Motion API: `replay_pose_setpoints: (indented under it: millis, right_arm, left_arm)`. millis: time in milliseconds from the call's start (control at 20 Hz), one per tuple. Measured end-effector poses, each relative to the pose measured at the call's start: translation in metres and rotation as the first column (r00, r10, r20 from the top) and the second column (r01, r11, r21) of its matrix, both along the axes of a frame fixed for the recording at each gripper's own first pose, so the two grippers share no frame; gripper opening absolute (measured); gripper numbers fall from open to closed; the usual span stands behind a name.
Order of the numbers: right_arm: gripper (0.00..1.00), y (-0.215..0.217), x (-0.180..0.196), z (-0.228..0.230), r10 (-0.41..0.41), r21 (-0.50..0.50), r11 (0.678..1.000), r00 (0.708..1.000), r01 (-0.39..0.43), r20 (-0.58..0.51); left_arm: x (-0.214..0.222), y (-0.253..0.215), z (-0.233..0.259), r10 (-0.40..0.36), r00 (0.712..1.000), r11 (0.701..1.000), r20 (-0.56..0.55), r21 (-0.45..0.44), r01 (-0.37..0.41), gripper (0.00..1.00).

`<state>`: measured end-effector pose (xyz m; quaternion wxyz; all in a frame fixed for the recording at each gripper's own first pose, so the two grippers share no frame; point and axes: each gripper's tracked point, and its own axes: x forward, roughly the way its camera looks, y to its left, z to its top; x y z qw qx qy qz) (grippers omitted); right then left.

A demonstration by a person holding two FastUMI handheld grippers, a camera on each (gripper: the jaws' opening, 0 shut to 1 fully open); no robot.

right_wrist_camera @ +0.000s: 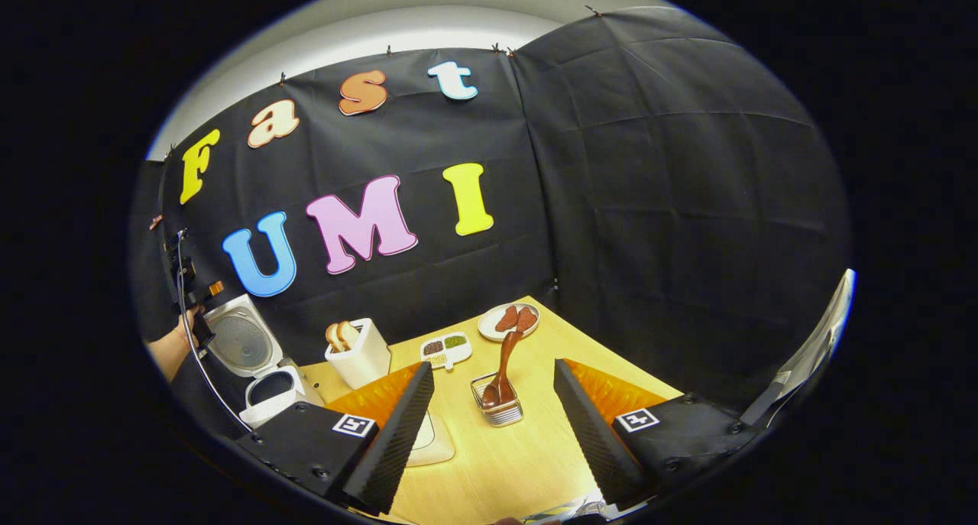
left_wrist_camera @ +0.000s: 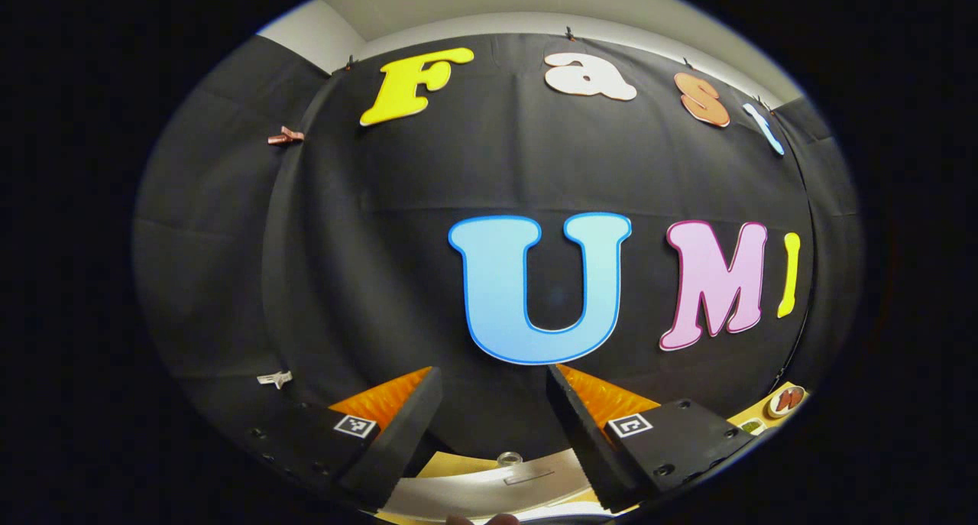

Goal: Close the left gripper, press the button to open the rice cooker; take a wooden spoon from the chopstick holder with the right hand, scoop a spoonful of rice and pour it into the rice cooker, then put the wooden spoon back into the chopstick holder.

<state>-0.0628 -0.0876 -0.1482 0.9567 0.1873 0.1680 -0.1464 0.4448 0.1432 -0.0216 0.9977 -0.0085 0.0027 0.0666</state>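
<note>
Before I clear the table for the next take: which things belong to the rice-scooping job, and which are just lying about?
For the job:
- rice cooker, lid already up
- wooden spoon, standing in its holder
- chopstick holder

Lying about:
- white toaster with bread
- divided dish of grains
- plate of meat slices

A staged recording booth, not a real kitchen — black cloth walls (right_wrist_camera: 672, 204) clipped up around a small wooden table (right_wrist_camera: 519, 448) set with a rice cooker (right_wrist_camera: 256, 364), a toaster (right_wrist_camera: 357, 361) and food dishes (right_wrist_camera: 509, 320).
</note>
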Motion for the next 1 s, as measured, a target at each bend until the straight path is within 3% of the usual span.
replay_pose_setpoints:
  millis: [100,300,550,750,1000]
  right_arm:
    - [0.99,0.001,0.002,0.007,0.003,0.011,1.000,1.000,-0.003,0.009]
    - [0.98,0.004,0.014,0.012,0.032,0.030,0.999,0.999,-0.033,0.021]
    - [0.98,0.020,0.034,0.017,0.110,0.082,0.990,0.993,-0.113,0.039]
    - [0.98,0.024,0.043,0.018,0.180,0.068,0.981,0.982,-0.183,0.048]
    - [0.99,0.021,0.050,0.017,0.222,0.074,0.971,0.973,-0.226,0.068]
  left_arm:
    - [0.006,0.003,-0.018,0.023,0.998,0.999,-0.054,0.026,-0.022,0.93]
    - [-0.003,0.015,-0.037,0.068,0.991,0.997,-0.118,-0.021,-0.071,0.98]
    - [-0.045,0.000,-0.049,0.050,0.979,0.995,-0.197,-0.081,-0.067,0.99]
    - [-0.092,-0.025,-0.066,0.058,0.971,0.991,-0.232,-0.101,-0.083,1.00]
    - [-0.154,-0.048,-0.114,0.098,0.947,0.979,-0.305,-0.143,-0.147,1.00]
